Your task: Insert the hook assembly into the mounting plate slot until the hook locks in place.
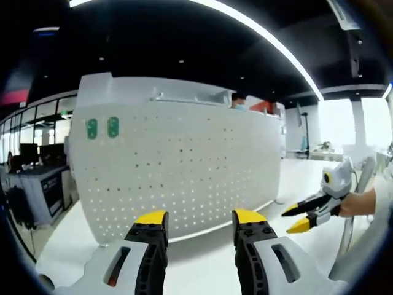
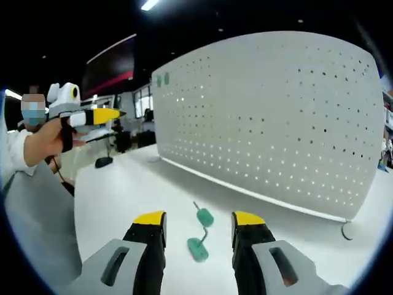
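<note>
A white pegboard plate (image 1: pixel 184 166) stands upright on the white table. Two green hook bases (image 1: pixel 102 128) are mounted near its top left corner, and they show small on the pegboard (image 2: pixel 276 117) as green hook bases (image 2: pixel 162 79). Two loose green hook assemblies lie on the table in front of the board, one (image 2: pixel 204 216) farther and one (image 2: pixel 198 248) nearer, joined by thin wire. My right gripper (image 2: pixel 199 219) is open, the loose hooks just ahead between its jaws, untouched. My left gripper (image 1: pixel 199 216) is open and holds nothing, facing the board.
A hand holds my right gripper (image 1: pixel 295 217) at the right of the left gripper view. My left gripper (image 2: pixel 107 123) is held up at the left of the right gripper view. A small metal ring (image 2: pixel 347 230) lies by the board's end. Desks with monitors (image 1: pixel 37 163) stand behind.
</note>
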### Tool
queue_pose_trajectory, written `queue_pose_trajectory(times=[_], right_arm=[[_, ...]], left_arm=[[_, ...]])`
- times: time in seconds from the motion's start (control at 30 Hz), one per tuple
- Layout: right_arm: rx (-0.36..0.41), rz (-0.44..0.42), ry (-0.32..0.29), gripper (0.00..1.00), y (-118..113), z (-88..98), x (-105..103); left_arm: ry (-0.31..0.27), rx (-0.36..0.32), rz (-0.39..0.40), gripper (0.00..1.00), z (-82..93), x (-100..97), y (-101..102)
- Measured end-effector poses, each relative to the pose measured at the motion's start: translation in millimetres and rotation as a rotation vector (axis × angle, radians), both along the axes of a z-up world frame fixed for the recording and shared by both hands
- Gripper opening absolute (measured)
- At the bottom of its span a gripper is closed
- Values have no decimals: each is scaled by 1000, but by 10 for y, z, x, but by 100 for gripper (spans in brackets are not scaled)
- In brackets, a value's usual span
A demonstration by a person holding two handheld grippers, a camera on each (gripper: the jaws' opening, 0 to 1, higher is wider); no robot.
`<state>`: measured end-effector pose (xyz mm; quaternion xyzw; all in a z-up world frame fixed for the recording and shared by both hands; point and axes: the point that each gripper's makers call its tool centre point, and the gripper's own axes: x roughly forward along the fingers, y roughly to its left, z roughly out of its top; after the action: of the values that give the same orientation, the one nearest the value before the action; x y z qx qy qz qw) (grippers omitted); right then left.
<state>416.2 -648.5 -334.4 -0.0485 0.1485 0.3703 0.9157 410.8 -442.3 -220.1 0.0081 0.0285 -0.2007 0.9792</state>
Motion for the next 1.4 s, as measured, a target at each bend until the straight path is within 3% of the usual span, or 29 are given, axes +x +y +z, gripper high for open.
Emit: queue_pose_trajectory(times=[0.3, 0.53, 1.13, 1.4], right_arm=[[-12, 50, 89, 40, 54, -403, -99], [-20, 62, 136, 39, 107, -604, -105], [-31, 65, 205, 38, 113, -847, -91], [-14, 72, 224, 37, 140, -869, -134]], left_arm=[[0, 11, -10, 41, -17, -14, -41], [1, 12, -13, 41, -25, -14, -40], [9, 21, -13, 39, -53, -17, -39], [13, 22, -13, 38, -66, -16, -44]])
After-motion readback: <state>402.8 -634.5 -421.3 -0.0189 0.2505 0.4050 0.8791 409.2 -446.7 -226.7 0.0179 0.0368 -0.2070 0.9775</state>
